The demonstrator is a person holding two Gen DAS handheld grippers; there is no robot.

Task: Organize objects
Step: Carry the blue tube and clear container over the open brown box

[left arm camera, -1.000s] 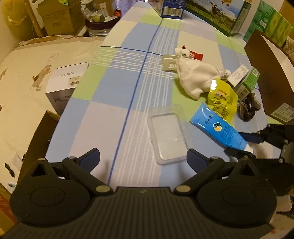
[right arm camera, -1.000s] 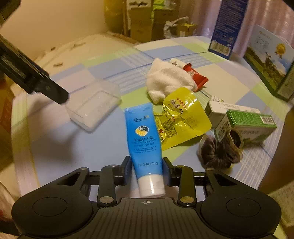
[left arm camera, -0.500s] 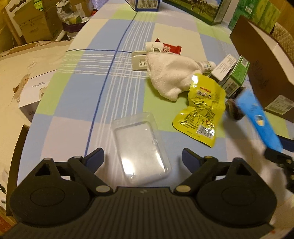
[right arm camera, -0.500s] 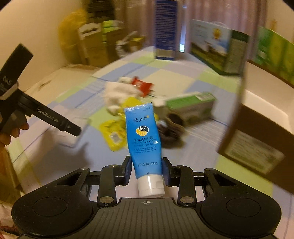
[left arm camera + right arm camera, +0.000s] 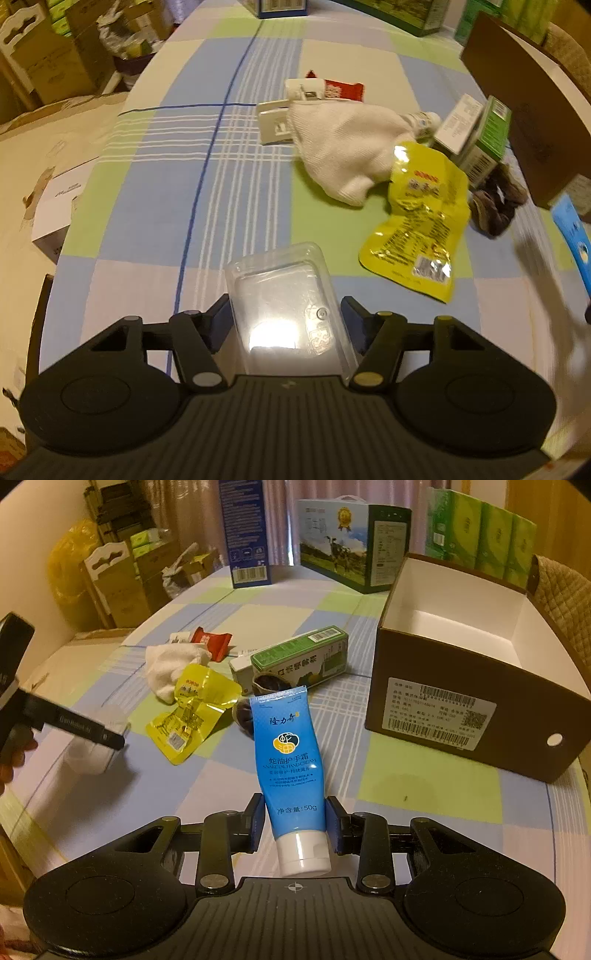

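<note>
My right gripper (image 5: 294, 823) is shut on a blue hand-cream tube (image 5: 288, 760), cap end toward me, held up above the table. An open brown cardboard box (image 5: 436, 701) with a white inside stands just to its right. The tube also shows at the right edge of the left wrist view as a blue tube (image 5: 574, 236). My left gripper (image 5: 284, 317) is shut on a clear plastic box (image 5: 284, 302) that rests on the checked tablecloth. From the right wrist view that left gripper (image 5: 110, 740) reaches in from the left, a hand behind it.
In the middle of the table lie a yellow pouch (image 5: 421, 221), a white cloth (image 5: 343, 147), a red packet (image 5: 341, 90), a green carton (image 5: 487, 140), a white carton (image 5: 460, 123) and a dark scrunchie (image 5: 496, 206). Tall cartons (image 5: 332, 539) stand at the far edge.
The left gripper moved forward and its fingers closed on the clear box. The right gripper lifted the blue tube off the table and swung it right, toward the brown box.
</note>
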